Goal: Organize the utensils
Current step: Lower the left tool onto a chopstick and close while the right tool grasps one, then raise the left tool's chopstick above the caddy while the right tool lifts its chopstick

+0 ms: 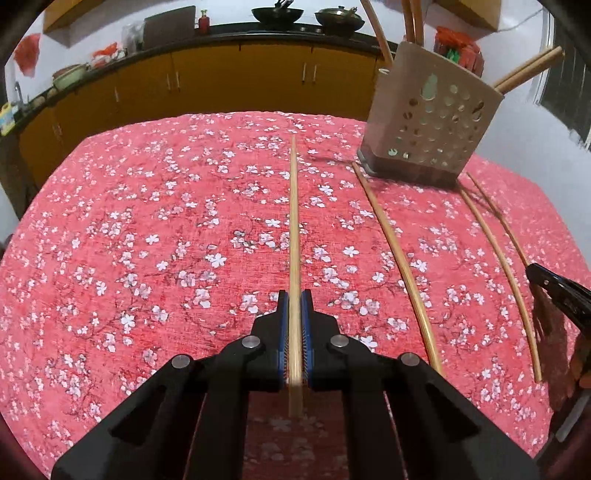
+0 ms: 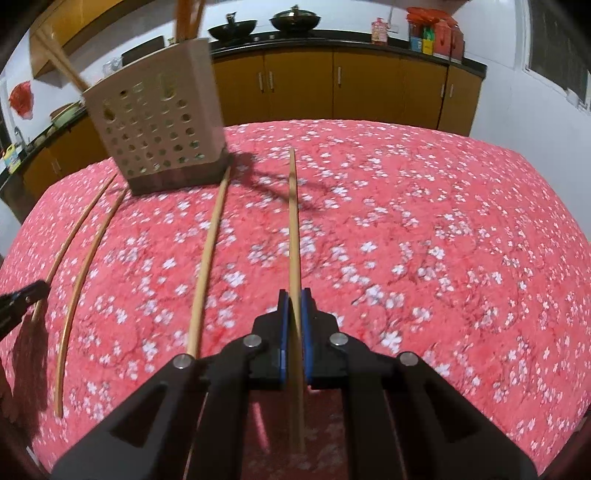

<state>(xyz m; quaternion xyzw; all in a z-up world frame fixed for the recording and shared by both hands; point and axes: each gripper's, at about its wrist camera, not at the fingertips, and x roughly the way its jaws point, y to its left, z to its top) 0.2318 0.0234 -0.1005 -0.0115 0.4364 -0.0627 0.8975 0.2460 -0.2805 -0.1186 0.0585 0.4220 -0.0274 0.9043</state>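
Note:
My left gripper (image 1: 295, 295) is shut on a wooden chopstick (image 1: 293, 221) that points forward over the red floral tablecloth (image 1: 147, 240). My right gripper (image 2: 294, 295) is shut on another wooden chopstick (image 2: 293, 221). A beige perforated utensil holder (image 1: 428, 122) stands at the far right of the left wrist view and holds several chopsticks; it also shows at the far left of the right wrist view (image 2: 159, 125). Three loose chopsticks lie on the cloth in front of it: (image 1: 399, 266), (image 1: 502, 273), (image 1: 498, 218). The right gripper's tip shows at the edge (image 1: 554, 288).
The table (image 2: 443, 240) is covered by the red cloth. Behind it runs a kitchen counter with yellow cabinets (image 1: 240, 77), two woks (image 1: 277, 14) and boxes (image 2: 436, 37). Loose chopsticks also lie left in the right wrist view (image 2: 207, 258), (image 2: 81, 280).

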